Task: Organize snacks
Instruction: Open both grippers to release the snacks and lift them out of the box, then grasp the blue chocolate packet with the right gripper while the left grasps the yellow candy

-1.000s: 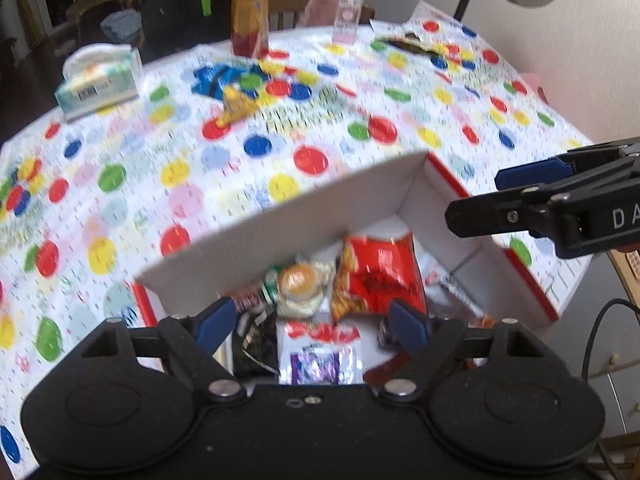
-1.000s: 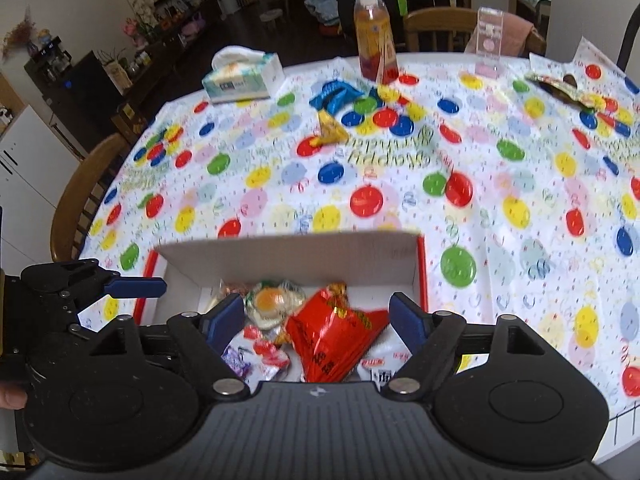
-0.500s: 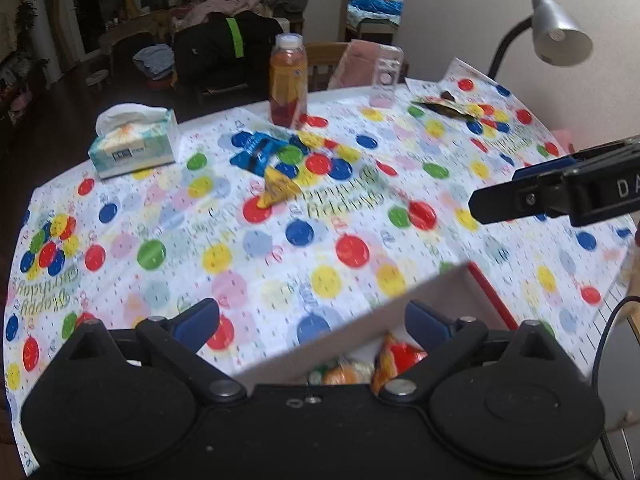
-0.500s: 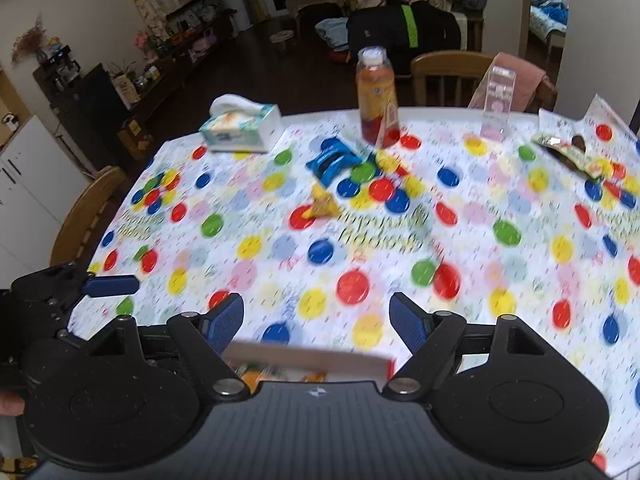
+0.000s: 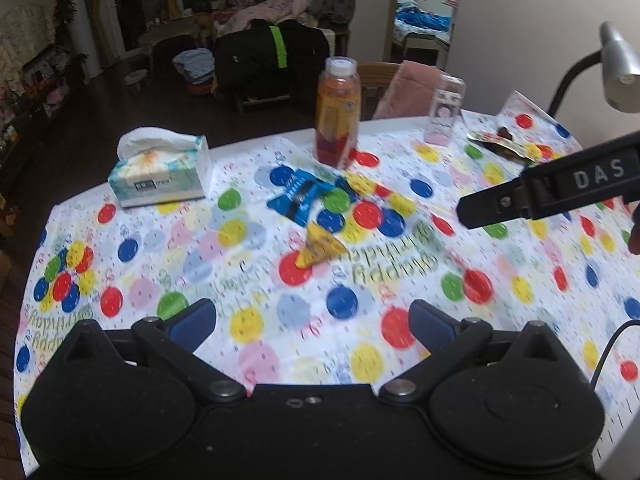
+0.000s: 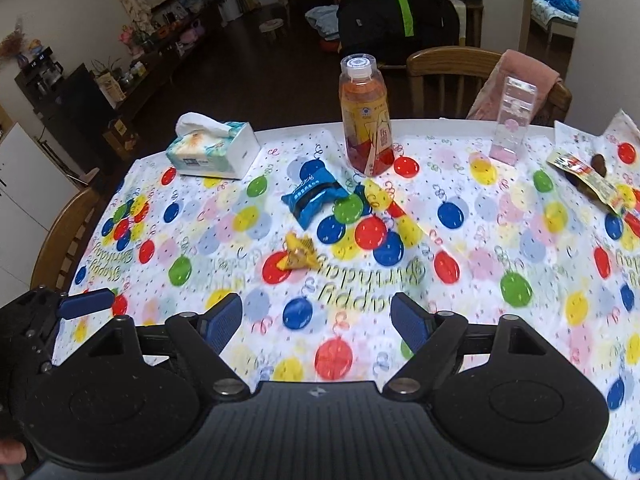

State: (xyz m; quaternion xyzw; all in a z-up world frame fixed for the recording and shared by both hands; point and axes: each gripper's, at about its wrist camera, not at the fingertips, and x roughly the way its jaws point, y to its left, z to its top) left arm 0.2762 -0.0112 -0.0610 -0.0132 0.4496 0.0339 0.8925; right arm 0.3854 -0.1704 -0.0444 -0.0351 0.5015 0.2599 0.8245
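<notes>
— Where are the snacks lying?

— Two sit mid-table on the dotted tablecloth (image 6: 460, 272). The blue packet (image 6: 314, 196) lies flat, its long axis slanting from near-left up to far-right, toward the juice bottle (image 6: 366, 116). The small yellow packet (image 6: 300, 256) is nearer, a wedge with its narrow tip pointing back toward the grippers, resting partly on a red dot.

— And relative to the grippers?

— Both packets are ahead of the right gripper (image 6: 316, 322), slightly left of its centre line, the yellow one closer, the blue one beyond it; neither is touched. From the left gripper (image 5: 312, 320) they lie ahead too, the yellow packet (image 5: 320, 246) about centred, the blue packet (image 5: 302, 196) behind it.

— Are the grippers holding anything?

— No. Both have their fingers spread wide, nothing between them, held above the cloth.

— Anything else out there?

— A tissue box (image 6: 212, 152) at far left, a clear box (image 6: 512, 120) at the far edge, and an opened wrapper (image 6: 588, 176) at far right.
</notes>
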